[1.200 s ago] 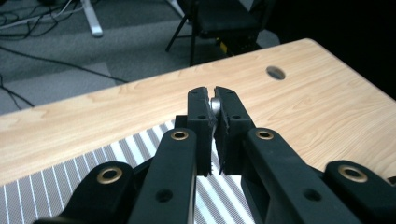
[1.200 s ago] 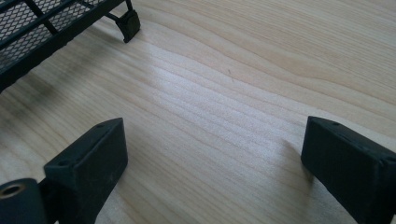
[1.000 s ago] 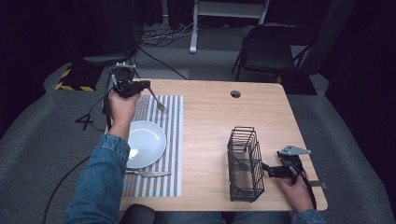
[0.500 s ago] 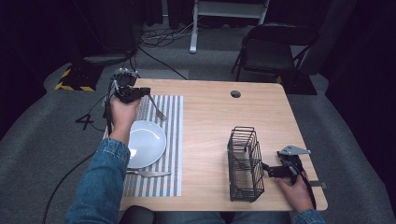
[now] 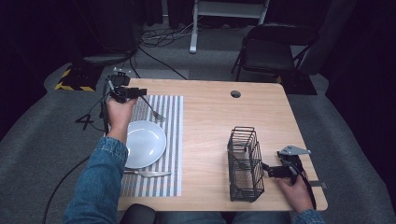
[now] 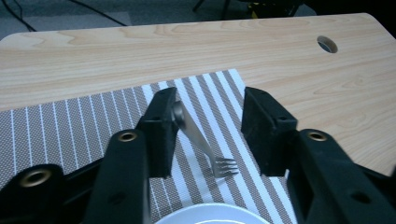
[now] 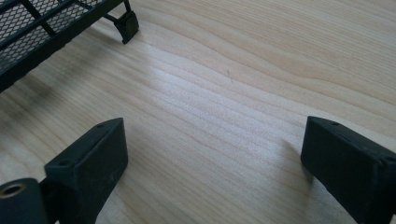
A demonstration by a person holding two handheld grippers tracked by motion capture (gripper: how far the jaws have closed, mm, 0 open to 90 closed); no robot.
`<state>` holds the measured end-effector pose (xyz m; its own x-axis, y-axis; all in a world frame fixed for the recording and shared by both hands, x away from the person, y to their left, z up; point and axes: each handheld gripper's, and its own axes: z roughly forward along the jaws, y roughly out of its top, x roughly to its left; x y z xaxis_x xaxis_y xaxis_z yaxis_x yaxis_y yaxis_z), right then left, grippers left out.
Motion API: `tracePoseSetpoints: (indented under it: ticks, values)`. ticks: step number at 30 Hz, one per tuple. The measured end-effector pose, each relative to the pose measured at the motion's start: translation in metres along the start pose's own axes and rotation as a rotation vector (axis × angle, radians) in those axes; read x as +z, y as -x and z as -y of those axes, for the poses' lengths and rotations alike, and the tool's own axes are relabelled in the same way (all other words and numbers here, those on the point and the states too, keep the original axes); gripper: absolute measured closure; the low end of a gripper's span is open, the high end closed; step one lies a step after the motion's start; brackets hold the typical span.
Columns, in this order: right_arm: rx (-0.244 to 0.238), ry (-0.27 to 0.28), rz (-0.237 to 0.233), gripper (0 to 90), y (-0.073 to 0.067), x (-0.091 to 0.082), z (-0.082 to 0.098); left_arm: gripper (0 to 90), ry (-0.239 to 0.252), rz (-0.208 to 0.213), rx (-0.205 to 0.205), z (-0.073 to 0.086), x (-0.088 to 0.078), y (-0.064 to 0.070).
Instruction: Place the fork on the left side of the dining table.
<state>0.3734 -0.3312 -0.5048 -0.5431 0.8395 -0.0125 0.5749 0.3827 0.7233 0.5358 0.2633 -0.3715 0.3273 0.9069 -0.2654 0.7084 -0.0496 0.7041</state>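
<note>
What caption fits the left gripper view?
Left gripper, jaws just opened, releasing a fork onto the striped placemat.

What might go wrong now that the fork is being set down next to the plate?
The left gripper has just been opening; the fork leans on one jaw with its tines on the striped placemat. It may tip sideways and land crooked, or slide against the white plate. Pulling the gripper away could drag the handle along.
</note>
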Motion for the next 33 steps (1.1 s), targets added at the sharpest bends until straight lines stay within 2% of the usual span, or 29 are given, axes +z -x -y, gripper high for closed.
tracePoseSetpoints:
  ticks: [6, 11, 18, 22, 28, 33]
  values:
    - [0.001, 0.0, 0.001, 7.2, 0.0, 0.0, 0.0, 50.8, 0.001, -0.016, -0.011, 0.003, -0.001, -0.008]
    - [0.001, 0.0, 0.002, 7.3, 0.0, 0.0, 0.0, 48.6, -0.009, -0.035, -0.049, 0.007, -0.003, -0.017]
    - [0.002, 0.0, 0.002, 7.2, 0.0, 0.0, 0.0, 47.9, -0.044, -0.068, -0.109, 0.017, -0.001, -0.037]
    - [0.002, 0.0, 0.002, 7.3, 0.0, 0.0, 0.0, 47.9, -0.054, -0.07, -0.147, 0.024, 0.0, -0.048]
    - [0.001, 0.0, 0.002, 7.2, 0.0, 0.0, 0.0, 47.8, -0.06, -0.081, -0.172, 0.03, 0.003, -0.057]
    - [0.002, 0.0, 0.003, 7.2, 0.0, 0.0, 0.0, 47.3, -0.075, -0.078, -0.181, 0.034, 0.007, -0.061]
